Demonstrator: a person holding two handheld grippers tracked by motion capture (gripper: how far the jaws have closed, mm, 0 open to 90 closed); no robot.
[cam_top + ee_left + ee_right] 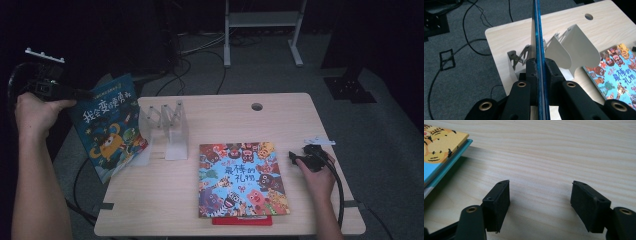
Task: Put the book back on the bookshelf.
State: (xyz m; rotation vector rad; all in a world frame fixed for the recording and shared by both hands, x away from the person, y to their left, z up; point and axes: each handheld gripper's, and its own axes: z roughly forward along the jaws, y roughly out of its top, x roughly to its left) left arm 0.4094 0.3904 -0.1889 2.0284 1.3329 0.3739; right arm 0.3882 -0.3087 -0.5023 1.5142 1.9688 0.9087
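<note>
Two books lie stacked at the table's [300,107] near edge: a red one [242,220], mostly hidden, under a bright animal-cover book [241,179], w/ the right gripper [298,159] just beside it at 3 o'clock, jaws apart, nothing between. Farther back at 10 o'clock, the left gripper [538,65] is clamped on a blue book [108,125], held tilted beside, perhaps touching, the clear file rack [167,131].

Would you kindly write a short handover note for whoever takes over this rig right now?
Left hand-held gripper: shut on the dark blue book, held upright above the table's left edge, beside the clear book rack.
Right hand-held gripper: open, holding nothing, low over the table right of the light blue book.
Done: dark blue book lifted.
Left: slot it into the rack; the light blue book and the red one under it lie flat.
</note>
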